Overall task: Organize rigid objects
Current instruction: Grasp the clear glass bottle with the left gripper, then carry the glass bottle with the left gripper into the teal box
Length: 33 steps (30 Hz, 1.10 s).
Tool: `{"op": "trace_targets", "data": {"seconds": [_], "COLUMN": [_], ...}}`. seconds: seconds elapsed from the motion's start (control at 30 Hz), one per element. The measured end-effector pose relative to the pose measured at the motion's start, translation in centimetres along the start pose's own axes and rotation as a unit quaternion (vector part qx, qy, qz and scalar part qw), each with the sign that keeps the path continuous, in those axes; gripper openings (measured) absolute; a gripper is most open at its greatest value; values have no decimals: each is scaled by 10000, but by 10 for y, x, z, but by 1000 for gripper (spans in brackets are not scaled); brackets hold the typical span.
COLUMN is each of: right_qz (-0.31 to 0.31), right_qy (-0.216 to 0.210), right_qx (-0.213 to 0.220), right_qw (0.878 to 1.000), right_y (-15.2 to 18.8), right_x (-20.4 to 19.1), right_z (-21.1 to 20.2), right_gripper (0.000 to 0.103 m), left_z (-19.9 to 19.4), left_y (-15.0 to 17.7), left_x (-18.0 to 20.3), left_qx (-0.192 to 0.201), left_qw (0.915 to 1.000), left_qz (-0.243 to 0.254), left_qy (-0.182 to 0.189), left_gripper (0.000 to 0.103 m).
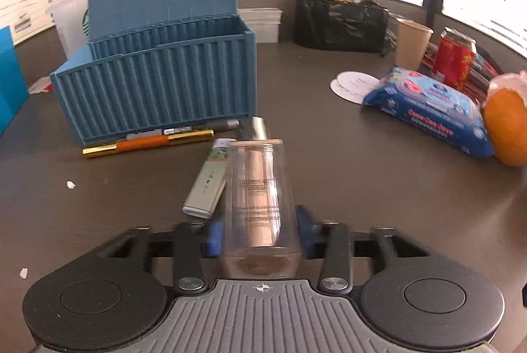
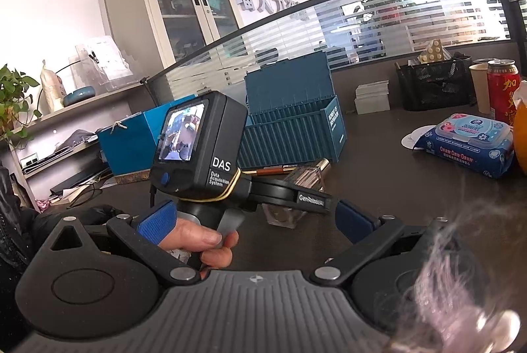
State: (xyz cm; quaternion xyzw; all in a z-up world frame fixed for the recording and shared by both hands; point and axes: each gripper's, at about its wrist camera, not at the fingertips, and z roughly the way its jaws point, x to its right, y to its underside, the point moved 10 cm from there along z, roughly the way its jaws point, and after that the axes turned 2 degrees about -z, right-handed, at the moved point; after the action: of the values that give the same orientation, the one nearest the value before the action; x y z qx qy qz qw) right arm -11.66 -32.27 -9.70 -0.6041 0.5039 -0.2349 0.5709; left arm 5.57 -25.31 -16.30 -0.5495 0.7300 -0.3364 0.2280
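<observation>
- While its blue pads press a clear bottle (image 1: 260,204) lying on the dark table (image 1: 362,181), the left gripper (image 1: 260,232) grasps it.
- Blue container box (image 1: 158,89) stands at eleven o'clock of the bottle, lid up.
- White lighter (image 1: 209,180) lies just beside the bottle at nine o'clock.
- Right gripper (image 2: 253,219) hangs spread, holding nothing.

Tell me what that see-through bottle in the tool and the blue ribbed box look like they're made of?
The bottle: clear, glossy plastic or glass, hard to say which; printed text and the table show through it. The blue box: probably matte moulded plastic, with even corrugated walls and a dull, uniform colour.
</observation>
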Motion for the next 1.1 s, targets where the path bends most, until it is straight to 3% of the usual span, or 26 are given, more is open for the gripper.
{"op": "trace_targets", "data": {"seconds": [0.53, 1.1], "right_qz": [-22, -88], "right_qy": [-33, -110], "right_qx": [28, -10], "right_qw": [10000, 9999], "right_y": [-4, -6], "right_x": [-3, -12], "right_z": [-2, 3], "right_gripper": [103, 103], "left_z": [-5, -20], "left_y": [-1, 4], "left_x": [-8, -31], "left_qx": [-237, -276], "left_qw": [9987, 9981], "left_qz": [140, 290], "left_qy": [438, 477], "left_gripper": [35, 35]}}
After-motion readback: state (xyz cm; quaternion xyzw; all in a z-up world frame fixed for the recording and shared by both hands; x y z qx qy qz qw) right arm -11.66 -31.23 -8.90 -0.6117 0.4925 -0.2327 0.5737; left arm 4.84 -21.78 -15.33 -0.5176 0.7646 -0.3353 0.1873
